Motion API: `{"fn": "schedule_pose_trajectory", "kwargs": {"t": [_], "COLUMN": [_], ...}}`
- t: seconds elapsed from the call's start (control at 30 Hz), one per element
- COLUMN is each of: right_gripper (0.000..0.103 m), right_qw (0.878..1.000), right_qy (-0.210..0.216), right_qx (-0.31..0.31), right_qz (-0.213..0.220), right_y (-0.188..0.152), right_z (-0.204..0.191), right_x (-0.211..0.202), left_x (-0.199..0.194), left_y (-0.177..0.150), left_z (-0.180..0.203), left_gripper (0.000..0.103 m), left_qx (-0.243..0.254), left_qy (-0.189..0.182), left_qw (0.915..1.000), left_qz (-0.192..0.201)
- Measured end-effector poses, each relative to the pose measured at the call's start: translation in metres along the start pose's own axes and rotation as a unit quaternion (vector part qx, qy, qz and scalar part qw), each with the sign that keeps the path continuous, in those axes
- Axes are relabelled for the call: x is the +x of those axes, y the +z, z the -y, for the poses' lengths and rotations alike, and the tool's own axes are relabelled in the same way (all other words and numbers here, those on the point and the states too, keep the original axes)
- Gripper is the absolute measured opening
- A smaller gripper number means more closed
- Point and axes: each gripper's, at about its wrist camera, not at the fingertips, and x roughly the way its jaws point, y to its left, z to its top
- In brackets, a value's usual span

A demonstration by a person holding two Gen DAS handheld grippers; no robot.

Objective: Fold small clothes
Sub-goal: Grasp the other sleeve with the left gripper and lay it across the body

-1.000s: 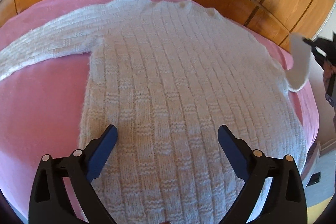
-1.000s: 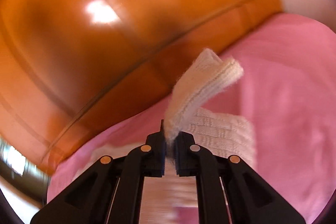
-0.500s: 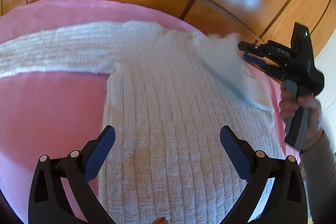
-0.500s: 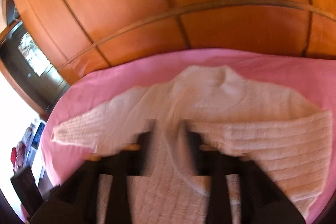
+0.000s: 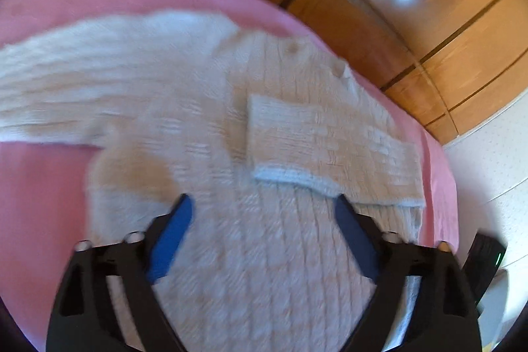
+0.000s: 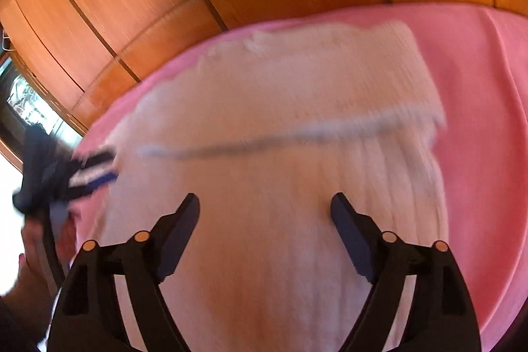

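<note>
The left gripper [image 5: 262, 235] is hanging over the lower body of the white knitted sweater [image 5: 250, 253], its fingers wide apart and holding nothing. The right gripper [image 6: 265, 231] is also hovering above the sweater [image 6: 264, 220] with its fingers wide and empty. The sweater is lying flat on the pink bed [image 5: 39, 203]. One sleeve [image 5: 323, 147] is already lying folded across the chest; the other sleeve [image 5: 82, 88] is stretching out flat to the left side. I am thinking the next step is this far sleeve: take it near the cuff, lift it only a little, and lay it straight across. Behind the bed, the wooden wall panels [image 5: 429, 22] are standing close, but nothing is blocking the way.
</note>
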Motion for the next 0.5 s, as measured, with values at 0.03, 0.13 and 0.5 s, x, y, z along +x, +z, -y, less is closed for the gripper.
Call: {"fn": "schedule_pose_trajectory", "kwargs": {"t": [0.03, 0.13, 0.5], "right_gripper": [0.086, 0.093, 0.1], "right_qw": [1.0, 0.998, 0.996], "right_qy": [0.001, 0.035, 0.026], "right_qx": [0.003, 0.041, 0.039], "right_qz": [0.003, 0.023, 0.076], "right_y": [-0.005, -0.016, 0.039], "right_z": [0.003, 0.017, 0.017], "right_x": [-0.001, -0.005, -0.033], "left_x": [0.007, 0.027, -0.016], "left_y": [0.003, 0.013, 0.055], "left_z": [0.001, 0.008, 0.05], "left_gripper": [0.068, 0.065, 0.008], "left_qx": [-0.001, 0.009, 0.102], "left_qy": [-0.003, 0.002, -0.021], "left_qw": [1.0, 0.9999, 0.9894], "left_qz": [-0.009, -0.011, 0.102]}}
